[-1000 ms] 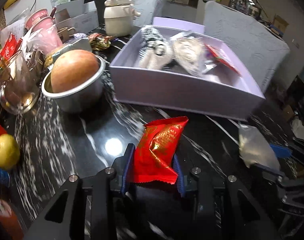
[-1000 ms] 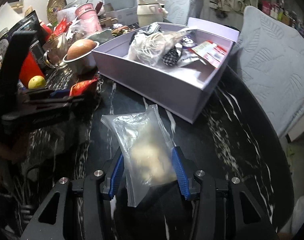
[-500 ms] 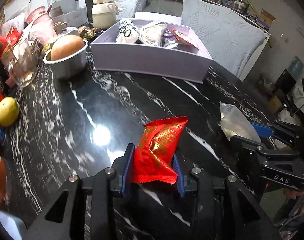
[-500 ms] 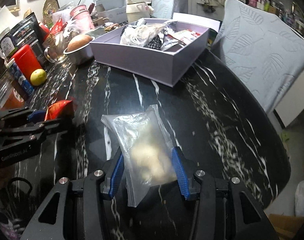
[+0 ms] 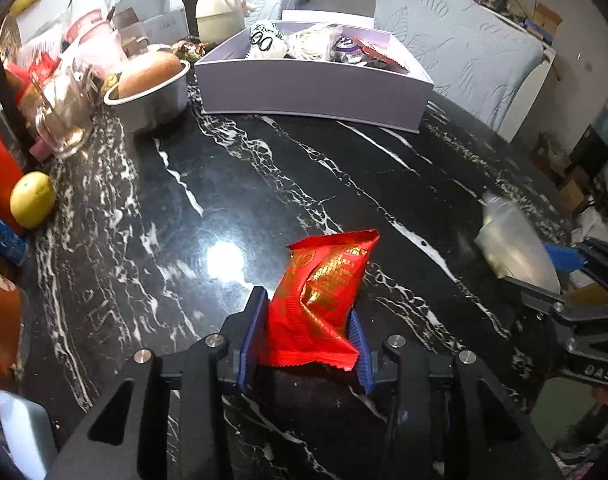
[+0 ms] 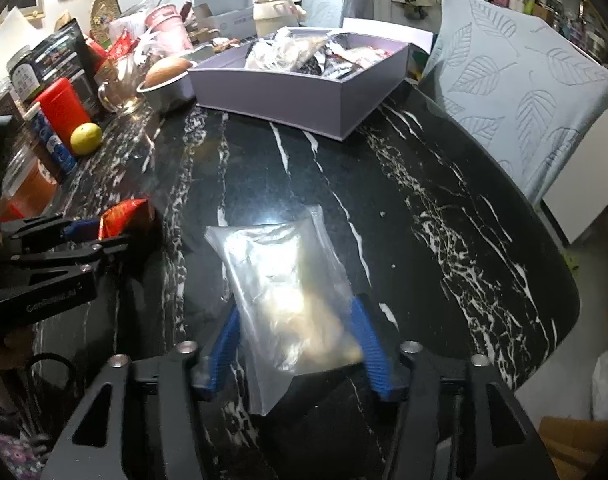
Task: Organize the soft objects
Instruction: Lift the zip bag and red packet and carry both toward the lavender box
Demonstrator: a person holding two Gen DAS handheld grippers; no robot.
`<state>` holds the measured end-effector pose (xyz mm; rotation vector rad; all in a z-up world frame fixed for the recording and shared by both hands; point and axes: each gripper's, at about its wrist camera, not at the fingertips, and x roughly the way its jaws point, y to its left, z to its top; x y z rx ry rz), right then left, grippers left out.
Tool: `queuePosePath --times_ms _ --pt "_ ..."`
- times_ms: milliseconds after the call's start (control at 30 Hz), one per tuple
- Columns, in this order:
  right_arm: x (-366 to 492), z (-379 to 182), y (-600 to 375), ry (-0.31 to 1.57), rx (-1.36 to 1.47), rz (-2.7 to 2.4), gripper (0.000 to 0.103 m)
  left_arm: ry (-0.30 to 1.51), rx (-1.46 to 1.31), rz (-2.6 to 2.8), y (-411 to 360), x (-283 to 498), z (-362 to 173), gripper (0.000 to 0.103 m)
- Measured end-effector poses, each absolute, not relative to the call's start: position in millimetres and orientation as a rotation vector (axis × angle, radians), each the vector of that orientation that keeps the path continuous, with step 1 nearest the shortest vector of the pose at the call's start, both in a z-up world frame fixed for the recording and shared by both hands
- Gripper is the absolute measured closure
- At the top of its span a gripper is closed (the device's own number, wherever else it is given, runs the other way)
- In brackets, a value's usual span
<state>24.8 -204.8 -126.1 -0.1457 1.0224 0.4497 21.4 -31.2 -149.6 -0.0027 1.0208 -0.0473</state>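
Farther back now than a second ago, both hand-held grippers sit over the near part of the black marble table (image 5: 152, 216), and the lavender box (image 5: 312, 88) that filled the earlier views lies well apart at the far side, already holding several soft packets. The left gripper (image 5: 306, 338) has its blue pads at either side of a red foil snack packet (image 5: 320, 300); its jaws have just eased open a little, the left pad appears to stand slightly off the wrapper while the right pad touches it, and whether it still grips cannot be told. The right gripper (image 6: 300, 348) has just spread its jaws much wider, so that the clear plastic bag (image 6: 288, 292) with a pale lump inside lies loose between the pads, with a gap at each side, on or just above the tabletop. A steel bowl (image 5: 152, 96) with a bread roll stands beside the box, and a lemon (image 5: 32, 199) rests at the table's left edge.
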Motion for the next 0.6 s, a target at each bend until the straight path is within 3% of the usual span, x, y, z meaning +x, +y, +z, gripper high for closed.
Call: queuePosePath --times_ms 533,600 --pt "27.3 -130.3 -197.6 0.99 -0.179 0.441 0.035 0.99 -0.049 -0.067 -27.7 30.0 -150.2 0.058" --pt "27.9 -130.5 -197.7 0.986 -0.176 0.438 0.04 0.982 -0.075 -0.075 -25.1 29.3 -149.9 0.058"
